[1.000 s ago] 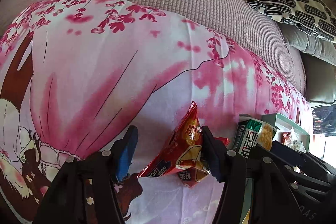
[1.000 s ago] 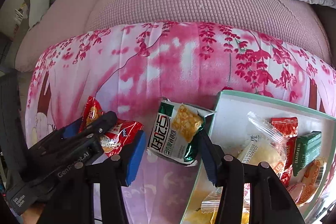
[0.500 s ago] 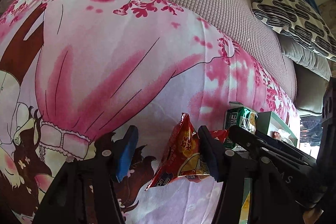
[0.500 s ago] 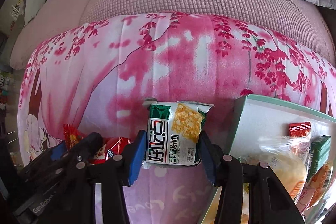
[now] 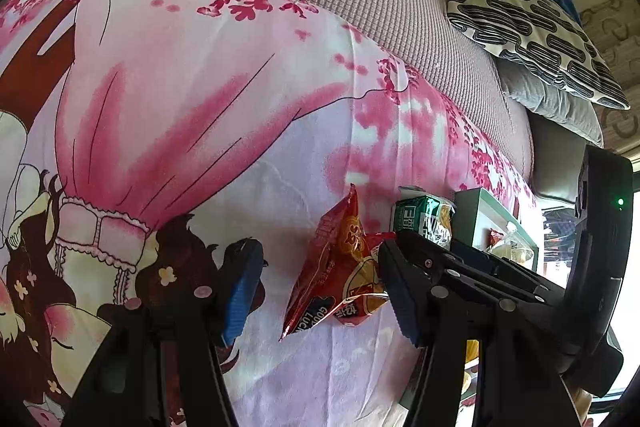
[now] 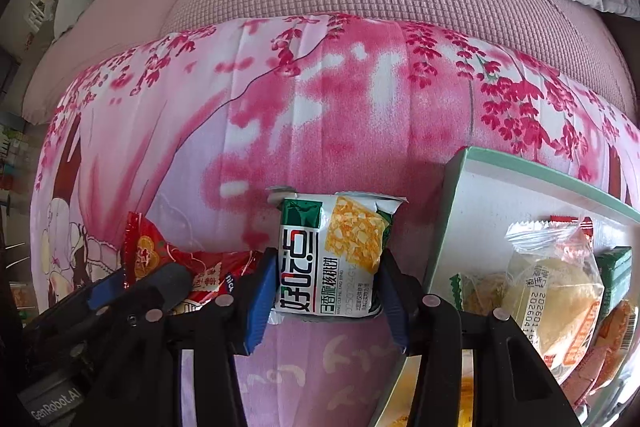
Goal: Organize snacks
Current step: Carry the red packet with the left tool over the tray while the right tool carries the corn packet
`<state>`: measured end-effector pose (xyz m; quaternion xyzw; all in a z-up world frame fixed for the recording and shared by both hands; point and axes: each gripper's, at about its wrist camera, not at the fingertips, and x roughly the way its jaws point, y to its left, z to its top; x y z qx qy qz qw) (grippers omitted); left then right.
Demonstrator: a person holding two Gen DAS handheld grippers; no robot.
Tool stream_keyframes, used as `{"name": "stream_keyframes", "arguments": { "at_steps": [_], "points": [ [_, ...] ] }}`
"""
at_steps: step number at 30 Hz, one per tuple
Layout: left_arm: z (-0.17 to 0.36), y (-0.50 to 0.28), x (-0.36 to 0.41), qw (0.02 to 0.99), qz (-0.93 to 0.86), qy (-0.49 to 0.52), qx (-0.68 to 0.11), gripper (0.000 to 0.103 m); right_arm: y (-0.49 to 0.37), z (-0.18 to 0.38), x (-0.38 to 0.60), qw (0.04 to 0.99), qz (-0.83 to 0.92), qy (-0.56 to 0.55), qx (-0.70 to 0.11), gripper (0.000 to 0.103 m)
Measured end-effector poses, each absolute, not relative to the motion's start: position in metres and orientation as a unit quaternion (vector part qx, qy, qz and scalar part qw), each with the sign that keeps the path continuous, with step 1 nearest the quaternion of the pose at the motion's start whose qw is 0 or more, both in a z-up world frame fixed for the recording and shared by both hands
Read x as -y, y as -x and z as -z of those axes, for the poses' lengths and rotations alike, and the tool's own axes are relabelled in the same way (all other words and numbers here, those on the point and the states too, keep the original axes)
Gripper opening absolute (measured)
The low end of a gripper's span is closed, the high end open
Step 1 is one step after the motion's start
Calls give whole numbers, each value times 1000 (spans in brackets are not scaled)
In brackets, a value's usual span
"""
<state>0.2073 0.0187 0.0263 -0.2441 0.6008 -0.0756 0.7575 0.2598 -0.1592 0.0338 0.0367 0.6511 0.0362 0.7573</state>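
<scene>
right wrist view: right gripper (image 6: 326, 301) clamped on green-white packet (image 6: 334, 255) lettered "好吃点". left gripper (image 5: 320, 291) parted around red "good luck" packet (image 5: 340, 275), only right pad touching.

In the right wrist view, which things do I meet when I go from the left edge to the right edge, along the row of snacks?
Left tool → red snack packet → green and white biscuit packet, between the pads of the right tool → mint rim of the white box → clear-wrapped pastry inside the box.
</scene>
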Motion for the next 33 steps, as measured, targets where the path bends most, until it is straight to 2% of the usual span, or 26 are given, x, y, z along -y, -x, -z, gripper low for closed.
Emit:
{"name": "stream_keyframes", "arguments": {
  "at_steps": [6, 11, 24, 28, 29, 30, 33],
  "points": [
    [-18, -199, -20, 736, 90, 281, -609, 61, -252, -35, 161, 753, -42, -42, -655, 51],
    [-18, -191, -22, 727, 106, 303, -607, 68, -246, -36, 160, 751, -45, -50, -657, 51],
    [-17, -189, -21, 727, 110, 296, -610, 68, -199, -36, 160, 752, -55, -75, -653, 50],
    [-16, -189, -12, 731, 110, 280, -613, 65, -190, -35, 154, 753, -56, -68, -652, 50],
    [-15, -188, -10, 730, 111, 281, -612, 62, -189, -35, 154, 753, -56, -68, -652, 50],
    [-15, -188, -9, 729, 114, 285, -611, 52, -189, -36, 154, 753, -57, -68, -652, 50],
    [-18, -187, -7, 733, 114, 283, -607, 50, -186, -39, 152, 756, -58, -65, -649, 50]
  ]
}}
